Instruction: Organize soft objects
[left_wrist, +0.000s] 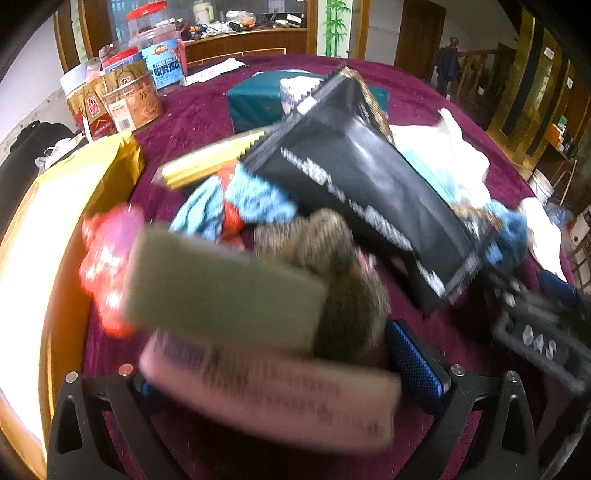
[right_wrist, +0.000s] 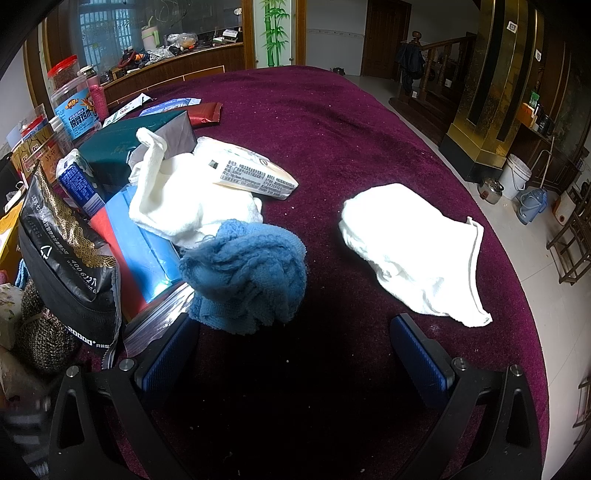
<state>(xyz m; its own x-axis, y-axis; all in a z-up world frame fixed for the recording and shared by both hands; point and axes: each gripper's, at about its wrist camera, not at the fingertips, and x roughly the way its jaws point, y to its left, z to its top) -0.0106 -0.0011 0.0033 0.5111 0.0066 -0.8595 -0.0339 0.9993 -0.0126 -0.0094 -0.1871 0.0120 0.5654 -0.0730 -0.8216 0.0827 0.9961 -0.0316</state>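
Note:
The left wrist view is blurred by motion. My left gripper (left_wrist: 280, 373) stands wide over the pile, with a pink box (left_wrist: 269, 402) lying between its jaws and hiding the left pad; the blur hides any contact. Beyond it lie an olive box (left_wrist: 221, 291), a brown knitted piece (left_wrist: 332, 258) and a light blue cloth (left_wrist: 236, 206). My right gripper (right_wrist: 295, 362) is open and holds nothing. A crumpled blue towel (right_wrist: 247, 273) sits just ahead of its left finger. A white cloth (right_wrist: 413, 251) lies alone to the right, and a white towel (right_wrist: 184, 206) rests on the pile.
A black pouch (right_wrist: 66, 251) leans on the pile over a blue and red package (right_wrist: 136, 243), with a teal box (right_wrist: 122, 147) and a white packet (right_wrist: 258, 173) behind. Jars (left_wrist: 162, 62) stand at the far left. The maroon tablecloth (right_wrist: 332, 129) ends at a rounded edge on the right.

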